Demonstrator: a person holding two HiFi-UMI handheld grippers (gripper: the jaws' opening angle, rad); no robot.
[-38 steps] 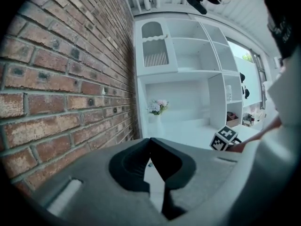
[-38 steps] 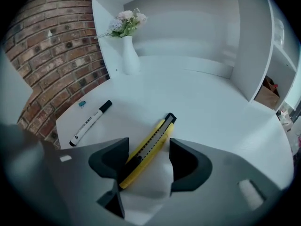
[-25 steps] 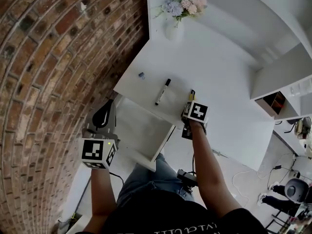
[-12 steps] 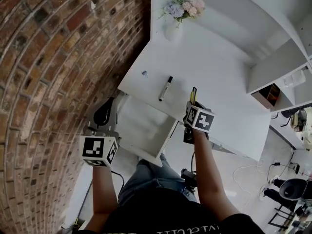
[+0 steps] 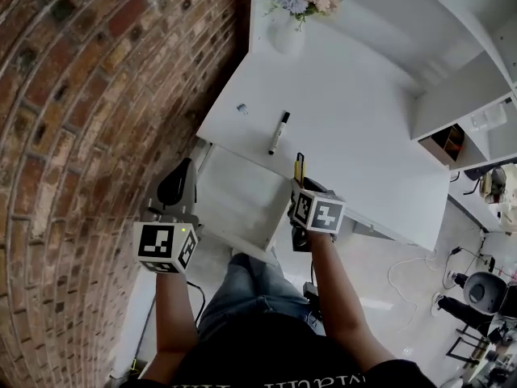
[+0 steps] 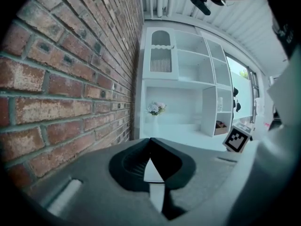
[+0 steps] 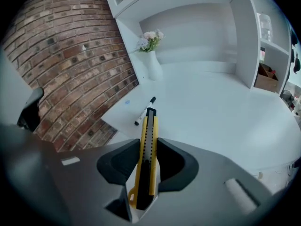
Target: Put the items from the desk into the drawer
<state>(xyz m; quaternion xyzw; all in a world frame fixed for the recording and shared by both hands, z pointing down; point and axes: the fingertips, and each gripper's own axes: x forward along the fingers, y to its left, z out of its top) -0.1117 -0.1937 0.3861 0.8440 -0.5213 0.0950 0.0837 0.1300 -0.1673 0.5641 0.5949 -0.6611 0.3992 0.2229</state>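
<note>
My right gripper [image 5: 300,187] is shut on a yellow and black utility knife [image 5: 298,169], which sticks out forward over the desk's front edge beside the open white drawer [image 5: 239,208]. In the right gripper view the knife [image 7: 147,147] lies clamped between the jaws. A black and white marker [image 5: 279,132] lies on the white desk [image 5: 363,136], with a small blue item [image 5: 241,108] to its left. The marker [image 7: 145,110] is just beyond the knife tip. My left gripper [image 5: 178,178] hangs shut and holds nothing, left of the drawer by the brick wall.
A white vase of flowers [image 5: 292,24] stands at the desk's far left corner. White shelves [image 5: 468,95] rise at the right, with a small brown box [image 5: 445,145] in one. The brick wall [image 5: 89,95] runs along the left.
My right gripper has drawn back from the desk top toward the front edge and leftward, carrying the utility knife closer to the drawer. The left gripper has hardly moved.
</note>
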